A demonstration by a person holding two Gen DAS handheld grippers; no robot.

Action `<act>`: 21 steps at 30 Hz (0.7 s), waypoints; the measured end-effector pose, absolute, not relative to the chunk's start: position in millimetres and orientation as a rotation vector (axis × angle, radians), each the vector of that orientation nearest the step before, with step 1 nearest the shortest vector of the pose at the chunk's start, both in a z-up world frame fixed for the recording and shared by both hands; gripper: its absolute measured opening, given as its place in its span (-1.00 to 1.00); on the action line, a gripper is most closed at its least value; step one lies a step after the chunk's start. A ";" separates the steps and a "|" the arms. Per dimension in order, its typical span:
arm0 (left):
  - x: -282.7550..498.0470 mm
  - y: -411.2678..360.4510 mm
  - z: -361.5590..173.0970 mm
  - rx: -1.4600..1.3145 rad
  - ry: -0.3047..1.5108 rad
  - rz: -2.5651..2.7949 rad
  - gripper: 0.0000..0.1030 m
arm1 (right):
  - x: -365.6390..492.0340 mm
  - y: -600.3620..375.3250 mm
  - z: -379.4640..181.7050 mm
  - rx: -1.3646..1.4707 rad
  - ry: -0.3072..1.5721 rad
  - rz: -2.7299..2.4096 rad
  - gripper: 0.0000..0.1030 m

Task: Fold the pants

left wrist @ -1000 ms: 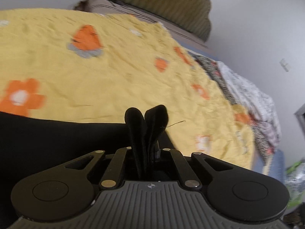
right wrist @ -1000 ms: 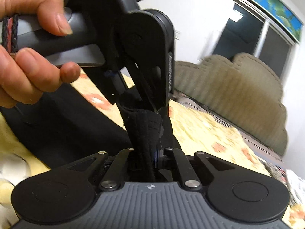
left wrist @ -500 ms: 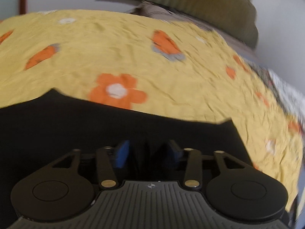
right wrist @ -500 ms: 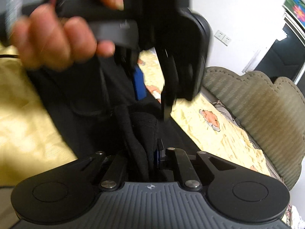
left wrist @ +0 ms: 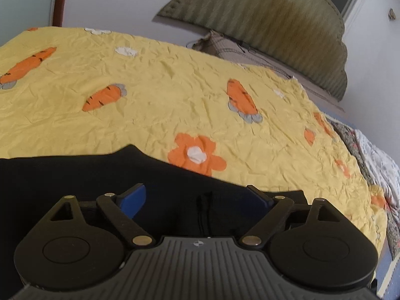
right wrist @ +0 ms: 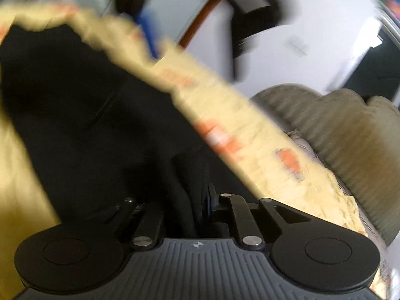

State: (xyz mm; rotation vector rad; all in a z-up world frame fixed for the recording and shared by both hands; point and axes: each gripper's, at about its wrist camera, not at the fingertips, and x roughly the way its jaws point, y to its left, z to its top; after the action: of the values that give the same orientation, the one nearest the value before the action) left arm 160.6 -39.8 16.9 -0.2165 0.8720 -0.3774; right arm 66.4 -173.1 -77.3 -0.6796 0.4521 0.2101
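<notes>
While left gripper (left wrist: 201, 195) jaws widen, empty above black pants (left wrist: 75, 175), right gripper (right wrist: 197, 200) jaws opening, still pinching cloth.

each set of tongs shares one build. the left tongs (left wrist: 200, 197) have a dark grey ribbed housing bearing a small round crosshair mark, two black round-ended side plates with shallow circular recesses, black link arms with triangular cut-outs, silver pivot screws, and blue pads (left wrist: 132, 197). the right tongs (right wrist: 200, 200) show the same parts, blurred.
</notes>
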 end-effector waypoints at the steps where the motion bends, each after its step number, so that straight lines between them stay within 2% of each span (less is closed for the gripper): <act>1: 160.8 -40.5 15.3 -0.213 0.887 -0.391 0.69 | 62.7 -171.7 -76.9 -0.727 0.424 0.196 -0.72; 4: 160.5 -43.5 9.5 -0.185 0.912 -0.413 0.71 | 38.0 -181.4 -60.7 -0.697 0.447 0.290 -0.53; 5: 160.7 -46.6 8.8 -0.164 0.912 -0.412 0.71 | 29.5 -187.1 -51.7 -0.658 0.444 0.349 -0.38; 8: 163.5 -53.0 7.5 -0.137 0.899 -0.405 0.74 | 9.2 -203.1 -20.8 -0.456 0.407 0.490 -0.07; 9: 164.2 -56.6 7.7 -0.129 0.890 -0.406 0.79 | 11.9 -212.5 -12.4 -0.384 0.402 0.484 -0.03; 12: 165.9 -68.7 8.2 -0.110 0.879 -0.404 0.83 | 34.1 -238.4 -3.5 -0.264 0.400 0.341 -0.05; 17: 161.4 -98.6 1.2 -0.075 0.911 -0.506 0.86 | 69.7 -245.6 -43.9 -0.318 0.621 0.277 -0.09; 21: 152.4 -124.1 -6.7 -0.001 0.888 -0.574 0.86 | 55.2 -254.5 -29.4 -0.303 0.557 0.277 -0.09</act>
State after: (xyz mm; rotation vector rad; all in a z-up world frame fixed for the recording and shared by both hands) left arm 152.4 -124.1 -6.7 -0.0006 0.8876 -0.5741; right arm 55.2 -254.5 -29.4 -0.3030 0.5571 0.2775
